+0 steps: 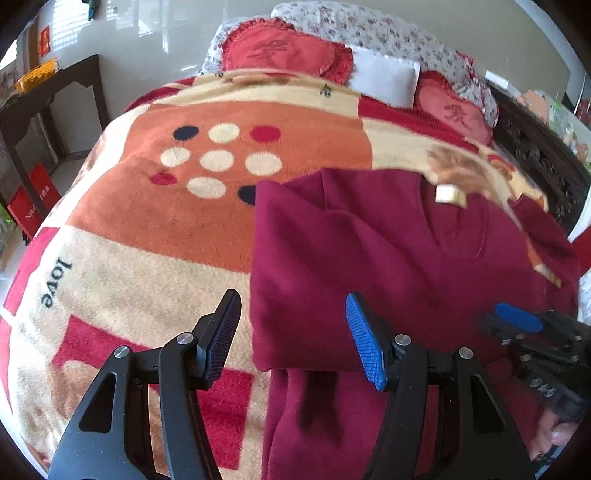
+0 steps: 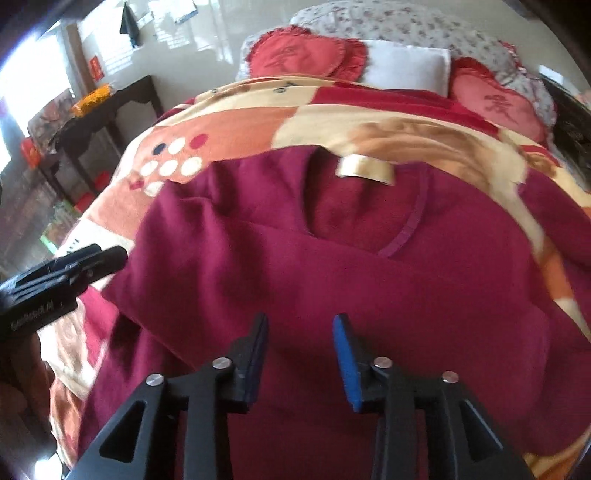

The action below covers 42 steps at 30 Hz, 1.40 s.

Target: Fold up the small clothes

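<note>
A dark maroon sweater (image 1: 388,258) lies on a patterned blanket (image 1: 147,240), its left part folded over the body, its neck label (image 1: 448,194) facing up. My left gripper (image 1: 293,325) is open and empty, hovering over the sweater's left folded edge. In the right wrist view the sweater (image 2: 332,266) fills the middle and its label (image 2: 365,170) shows at the collar. My right gripper (image 2: 300,350) is open and empty just above the sweater's lower part. The right gripper also shows at the right edge of the left wrist view (image 1: 517,321), and the left gripper shows at the left of the right wrist view (image 2: 92,262).
The bed's blanket (image 2: 229,122) carries two red heart cushions (image 1: 284,51) (image 2: 306,55), a white pillow (image 1: 384,79) and a floral quilt (image 1: 369,29) at the head. A dark side table (image 1: 48,99) stands left of the bed. A carved dark headboard (image 1: 535,155) runs along the right.
</note>
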Available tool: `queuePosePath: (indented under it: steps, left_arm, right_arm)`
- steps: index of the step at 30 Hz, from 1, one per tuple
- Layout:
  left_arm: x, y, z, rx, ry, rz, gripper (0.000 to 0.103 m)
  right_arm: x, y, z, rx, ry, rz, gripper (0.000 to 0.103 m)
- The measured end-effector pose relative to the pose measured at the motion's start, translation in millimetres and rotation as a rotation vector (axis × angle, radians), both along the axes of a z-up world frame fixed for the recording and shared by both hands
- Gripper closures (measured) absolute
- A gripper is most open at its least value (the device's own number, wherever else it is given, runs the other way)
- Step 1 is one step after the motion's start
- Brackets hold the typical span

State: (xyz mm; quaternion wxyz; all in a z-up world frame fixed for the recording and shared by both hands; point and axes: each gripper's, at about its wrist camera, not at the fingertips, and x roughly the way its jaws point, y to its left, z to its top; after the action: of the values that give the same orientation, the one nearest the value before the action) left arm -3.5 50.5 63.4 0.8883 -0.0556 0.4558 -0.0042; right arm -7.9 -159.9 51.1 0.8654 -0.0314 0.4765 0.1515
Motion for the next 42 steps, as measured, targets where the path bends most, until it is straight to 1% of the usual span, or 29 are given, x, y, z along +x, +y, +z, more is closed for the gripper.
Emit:
queuePosePath:
  steps: [2, 3, 4, 6, 8, 10, 11, 12, 13, 14, 15, 17, 18, 19, 21, 24, 27, 31, 34, 36, 39, 40, 42]
  left_arm:
    - [5, -4, -16, 0.024, 0.047, -0.002, 0.044]
    - [7, -5, -22, 0.030, 0.064, -0.001, 0.044]
    - [8, -5, -28, 0.028, 0.074, 0.002, 0.043]
    - [6, -2, -31, 0.009, 0.067, 0.013, 0.043]
    - [5, -2, -27, -0.002, 0.071, 0.020, 0.044]
    - [4, -4, -22, 0.005, 0.064, 0.017, 0.044]
    - [3, -5, -19, 0.008, 0.056, 0.014, 0.044]
    - [2, -6, -16, 0.008, 0.050, 0.010, 0.044]
    - [2, -9, -12, 0.003, 0.043, 0.006, 0.044]
    - [1, -10, -9, -0.002, 0.040, 0.003, 0.044]
    - [0, -11, -6, -0.006, 0.036, -0.002, 0.044]
    - [-3, -15, -1, -0.002, 0.027, -0.012, 0.044]
    - [-4, -16, 1, 0.004, 0.024, -0.017, 0.044]
    - [-5, -17, 1, 0.006, 0.023, -0.020, 0.044]
    - [-4, -19, 3, 0.009, 0.021, -0.024, 0.044]
    - [-5, -18, 4, -0.003, 0.022, -0.017, 0.044]
    - [-6, -18, 7, -0.009, 0.014, -0.021, 0.044]
    - [-8, -21, 14, 0.007, 0.001, -0.042, 0.044]
    - [-8, -22, 20, 0.016, -0.010, -0.051, 0.044]
    - [-6, -21, 21, 0.013, -0.011, -0.053, 0.044]
    - [-1, -21, 21, 0.004, -0.005, -0.055, 0.044]
    - [1, -21, 20, 0.004, -0.004, -0.057, 0.044]
    - [4, -22, 18, 0.005, -0.004, -0.058, 0.044]
  right_arm:
    - [-2, -16, -6, -0.018, 0.010, -0.052, 0.065]
    - [-1, -24, -12, -0.022, 0.033, -0.080, 0.064]
    - [0, -29, -15, -0.008, 0.046, -0.089, 0.064]
    - [-2, -39, -13, 0.037, 0.049, -0.103, 0.064]
    - [-6, -49, -4, 0.043, 0.033, -0.124, 0.065]
    - [-11, -64, 5, 0.045, -0.013, -0.159, 0.064]
    - [-12, -70, 5, 0.041, -0.020, -0.177, 0.063]
    - [-11, -76, 4, 0.031, -0.014, -0.195, 0.058]
    - [-6, -86, -4, 0.001, 0.025, -0.225, 0.058]
    - [-3, -91, -8, -0.005, 0.053, -0.238, 0.058]
    - [0, -97, -11, 0.012, 0.065, -0.239, 0.058]
    - [-4, -106, -4, 0.067, 0.050, -0.240, 0.058]
    - [-5, -109, 0, 0.077, 0.043, -0.242, 0.058]
    - [-8, -117, 10, 0.085, 0.011, -0.251, 0.058]
    - [-12, -129, 24, 0.070, -0.053, -0.283, 0.058]
    - [3, -152, 38, 0.033, -0.081, -0.338, 0.058]
    - [28, -175, 44, 0.040, -0.088, -0.373, 0.058]
    - [79, -212, 35, 0.025, -0.026, -0.424, 0.058]
    - [111, -241, 33, -0.010, -0.044, -0.488, 0.058]
    - [127, -260, 30, -0.012, -0.037, -0.529, 0.058]
    - [136, -273, 30, -0.035, -0.029, -0.568, 0.058]
    - [134, -274, 34, -0.032, -0.038, -0.561, 0.058]
    - [128, -270, 40, 0.007, -0.051, -0.520, 0.058]
